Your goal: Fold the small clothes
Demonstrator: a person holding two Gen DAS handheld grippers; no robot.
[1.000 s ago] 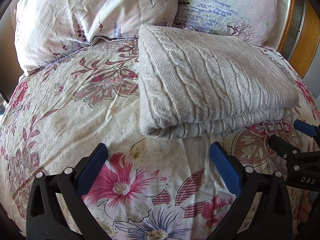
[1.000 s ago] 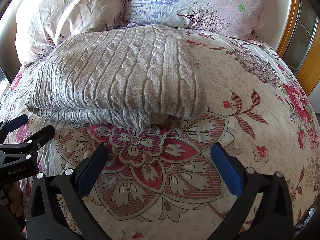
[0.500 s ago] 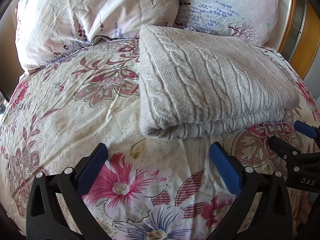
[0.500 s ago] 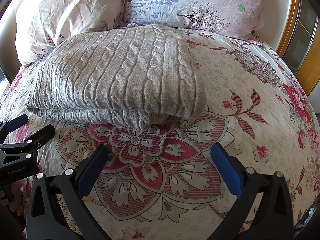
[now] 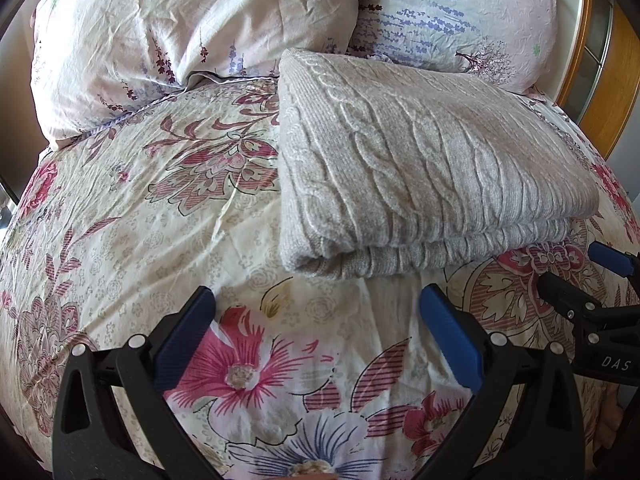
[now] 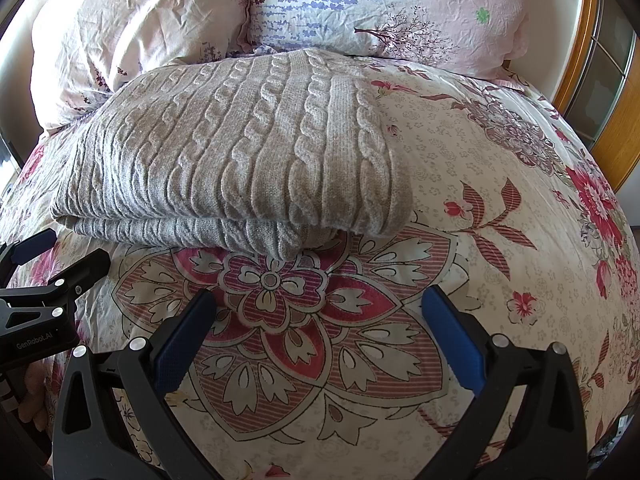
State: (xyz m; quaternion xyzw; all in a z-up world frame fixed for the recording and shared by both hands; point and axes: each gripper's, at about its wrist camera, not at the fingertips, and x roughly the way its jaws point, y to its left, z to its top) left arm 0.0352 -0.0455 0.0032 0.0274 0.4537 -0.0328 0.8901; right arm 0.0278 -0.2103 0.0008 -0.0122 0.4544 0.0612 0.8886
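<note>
A grey cable-knit sweater (image 5: 420,160) lies folded into a thick rectangle on the floral bedspread (image 5: 140,220); it also shows in the right wrist view (image 6: 240,152). My left gripper (image 5: 316,320) is open and empty, just short of the sweater's near left corner. My right gripper (image 6: 320,320) is open and empty, just short of the sweater's near right corner. Each gripper shows at the edge of the other's view: the right one (image 5: 592,280) and the left one (image 6: 48,264).
Two floral pillows (image 5: 180,32) (image 6: 380,8) lie against the headboard behind the sweater. A wooden frame with glass panes (image 6: 600,60) stands at the right. The bedspread (image 6: 500,200) stretches out to the right of the sweater.
</note>
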